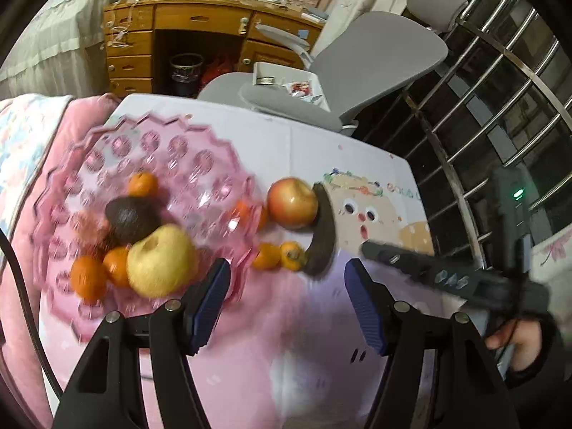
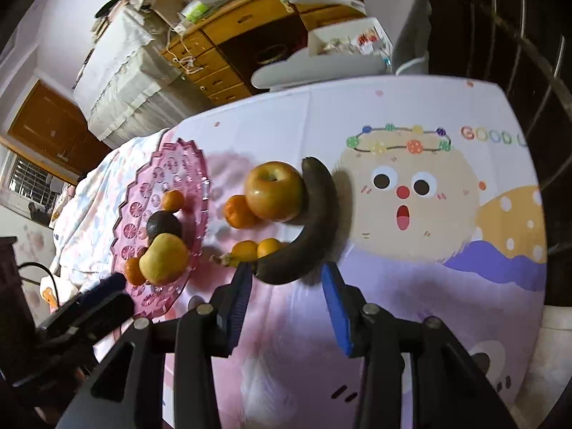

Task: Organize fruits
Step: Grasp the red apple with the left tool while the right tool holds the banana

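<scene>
A pink glass plate (image 1: 200,136) (image 2: 171,164) holds a yellow apple (image 1: 157,261) (image 2: 162,259), a dark avocado (image 1: 132,218) (image 2: 162,225) and small oranges (image 1: 87,279). To its right on the cartoon tablecloth lie a red apple (image 1: 292,203) (image 2: 275,191), a blackened banana (image 1: 323,230) (image 2: 314,214) and three small oranges (image 1: 266,255) (image 2: 239,216). My right gripper (image 2: 286,273) (image 1: 429,271) is open, its blue pads on either side of the banana's near end without pressing it. My left gripper (image 1: 286,266) (image 2: 89,304) is open and empty, just short of the plate's right rim and the loose oranges.
The table (image 2: 393,107) ends at its far edge, with a grey office chair (image 1: 357,71) and a wooden desk with drawers (image 1: 200,21) behind it. Metal window bars (image 1: 500,89) stand on the right. Pink bedding (image 1: 21,164) lies left of the plate. A hand (image 1: 518,339) holds the right gripper.
</scene>
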Demonstrator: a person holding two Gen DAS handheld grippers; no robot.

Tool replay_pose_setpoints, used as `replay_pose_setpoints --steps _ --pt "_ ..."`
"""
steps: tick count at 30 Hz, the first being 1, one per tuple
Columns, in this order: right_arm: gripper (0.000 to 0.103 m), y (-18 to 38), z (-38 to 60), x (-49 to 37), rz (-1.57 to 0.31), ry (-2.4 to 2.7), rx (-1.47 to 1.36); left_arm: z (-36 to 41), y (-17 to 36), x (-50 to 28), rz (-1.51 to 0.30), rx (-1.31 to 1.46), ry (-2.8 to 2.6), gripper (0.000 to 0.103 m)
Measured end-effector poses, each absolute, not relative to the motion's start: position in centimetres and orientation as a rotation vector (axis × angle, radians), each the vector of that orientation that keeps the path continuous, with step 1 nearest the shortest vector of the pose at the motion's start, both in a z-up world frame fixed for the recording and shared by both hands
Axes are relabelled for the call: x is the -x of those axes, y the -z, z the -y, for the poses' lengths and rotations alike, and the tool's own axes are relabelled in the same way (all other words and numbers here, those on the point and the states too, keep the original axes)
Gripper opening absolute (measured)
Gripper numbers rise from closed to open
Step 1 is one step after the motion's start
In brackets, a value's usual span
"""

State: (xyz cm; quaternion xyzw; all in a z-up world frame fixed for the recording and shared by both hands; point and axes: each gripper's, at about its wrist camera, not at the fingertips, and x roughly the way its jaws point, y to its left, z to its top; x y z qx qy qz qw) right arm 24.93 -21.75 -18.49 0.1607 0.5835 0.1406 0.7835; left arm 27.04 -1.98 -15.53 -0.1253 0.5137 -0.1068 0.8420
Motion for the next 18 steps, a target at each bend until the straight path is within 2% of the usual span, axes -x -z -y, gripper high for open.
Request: replay_pose_setpoints --steps 8,18 --pt "0.047 21.7 21.7 -27.1 -1.329 -0.310 -0.391 5.1 15.3 -33.9 -1.191 0.086 0.312 0.079" --pt "0.048 24.0 20.6 -28.4 -1.375 -0.317 -0.397 9.8 18.7 -41.3 -1.317 -0.315 0.375 0.079"
